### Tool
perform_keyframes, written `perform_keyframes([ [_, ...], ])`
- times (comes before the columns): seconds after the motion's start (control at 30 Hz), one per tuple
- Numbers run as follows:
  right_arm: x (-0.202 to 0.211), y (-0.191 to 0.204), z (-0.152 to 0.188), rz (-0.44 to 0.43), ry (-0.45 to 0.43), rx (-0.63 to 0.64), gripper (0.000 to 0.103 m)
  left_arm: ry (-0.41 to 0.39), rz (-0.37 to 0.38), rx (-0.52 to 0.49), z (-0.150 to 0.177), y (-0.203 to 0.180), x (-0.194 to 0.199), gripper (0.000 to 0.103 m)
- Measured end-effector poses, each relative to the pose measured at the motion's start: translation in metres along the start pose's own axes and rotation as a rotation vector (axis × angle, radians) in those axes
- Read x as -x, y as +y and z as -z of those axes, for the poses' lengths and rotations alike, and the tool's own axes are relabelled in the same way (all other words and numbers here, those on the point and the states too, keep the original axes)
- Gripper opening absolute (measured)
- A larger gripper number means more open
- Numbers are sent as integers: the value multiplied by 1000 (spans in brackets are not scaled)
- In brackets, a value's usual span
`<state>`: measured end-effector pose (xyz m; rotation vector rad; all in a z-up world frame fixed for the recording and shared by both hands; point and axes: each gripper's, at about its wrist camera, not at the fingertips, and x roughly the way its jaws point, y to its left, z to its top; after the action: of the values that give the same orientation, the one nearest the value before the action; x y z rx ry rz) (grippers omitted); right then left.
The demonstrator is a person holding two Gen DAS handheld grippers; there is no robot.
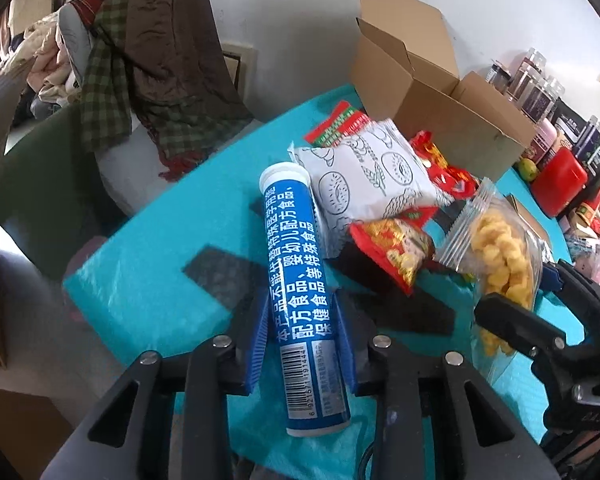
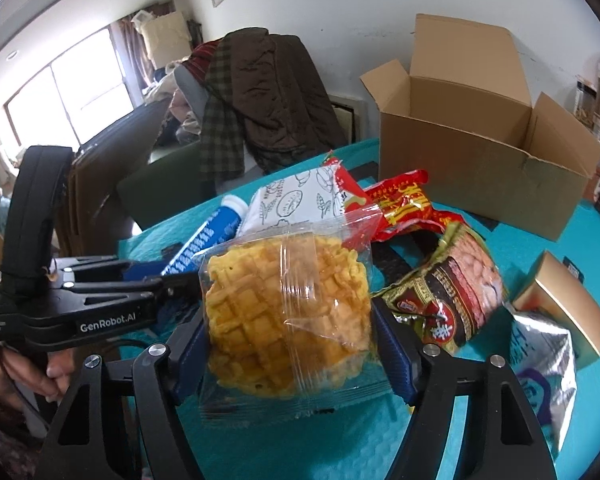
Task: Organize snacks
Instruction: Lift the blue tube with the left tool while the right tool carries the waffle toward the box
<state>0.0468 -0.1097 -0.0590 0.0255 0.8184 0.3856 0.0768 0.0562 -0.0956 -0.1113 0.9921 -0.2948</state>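
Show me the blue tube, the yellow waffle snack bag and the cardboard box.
blue tube (image 1: 300,280), left wrist view, middle of label.
yellow waffle snack bag (image 2: 284,312), right wrist view, bag front.
cardboard box (image 2: 472,172), right wrist view, front wall.

Ahead of left jaws: snack packets (image 1: 384,184) crowd the way.
Left of them: bare bench (image 1: 148,264).
Beyond right jaws: open box (image 2: 480,168).

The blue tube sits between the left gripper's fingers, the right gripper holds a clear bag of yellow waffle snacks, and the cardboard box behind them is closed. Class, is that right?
Not quite: the cardboard box is open, flaps up, as the right wrist view shows. The blue tube in the left gripper and the waffle snack bag in the right gripper are as stated.
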Motion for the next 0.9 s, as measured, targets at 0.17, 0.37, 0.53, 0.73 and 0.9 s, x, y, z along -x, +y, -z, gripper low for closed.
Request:
perform_keyframes([
  [0.17, 12, 0, 7, 4, 0, -2, 74, 16, -28, -27, 6, -6, -1, 31],
  [0.37, 12, 5, 13, 7, 13, 5, 74, 6, -130, -83, -1, -20, -12, 33],
  [0.53, 12, 6, 14, 10, 17, 1, 75, -37, -149, -92, -5, -22, -16, 34],
  [0.73, 18, 3, 12, 7, -1, -24, 74, -85, -125, -55, -8, -11, -5, 28],
  [0.9, 29, 2, 13, -15, -33, -37, 74, -110, -85, -45, -7, -10, 16, 28],
])
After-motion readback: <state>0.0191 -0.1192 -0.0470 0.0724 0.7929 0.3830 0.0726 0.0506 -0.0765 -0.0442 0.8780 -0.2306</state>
